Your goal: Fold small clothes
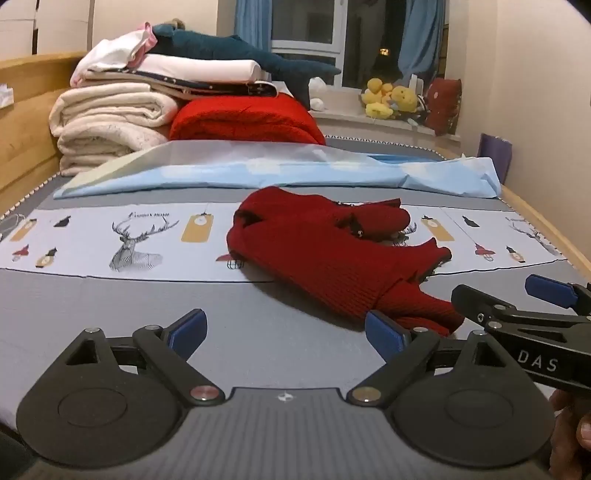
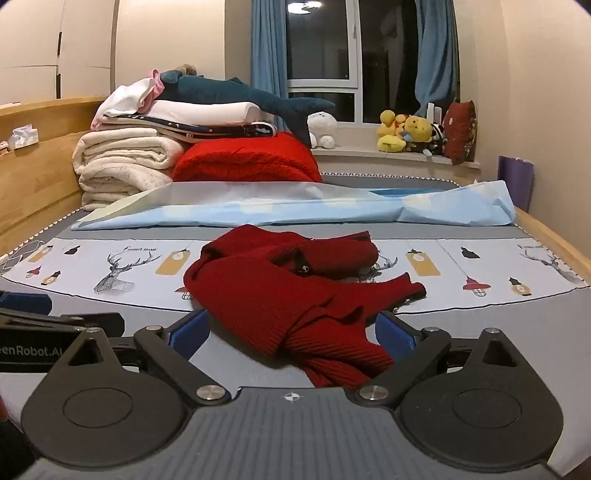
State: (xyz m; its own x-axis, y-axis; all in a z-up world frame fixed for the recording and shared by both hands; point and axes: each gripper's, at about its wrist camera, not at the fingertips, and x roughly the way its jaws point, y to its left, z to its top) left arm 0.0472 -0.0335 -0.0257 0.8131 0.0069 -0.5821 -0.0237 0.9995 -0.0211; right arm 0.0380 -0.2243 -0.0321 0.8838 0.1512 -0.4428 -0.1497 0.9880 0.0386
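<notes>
The red sweater [image 2: 295, 295] lies crumpled at center frame on the bed [image 2: 110, 332]. Both the left gripper [image 1: 284, 332] and right gripper [image 2: 291, 332] gape wide, holding nothing. Judgement: spread the sweater flat first, pinching 2 separate hem corners, not bunched layers.

1. Warm, fairly dim indoor light fills both views; the window [image 2: 354, 62] is black outside.
2. A ceiling lamp's reflection [image 2: 304, 5] glares in the top of the glass, in the right wrist view only.
3. Soft shadows lie under the red garment [image 1: 332, 258], toward the camera.
4. Fisheye bending is strong – the bed frame [image 2: 554, 236] curves, corners go black.
5. Focus is soft and slightly grainy throughout.
</notes>
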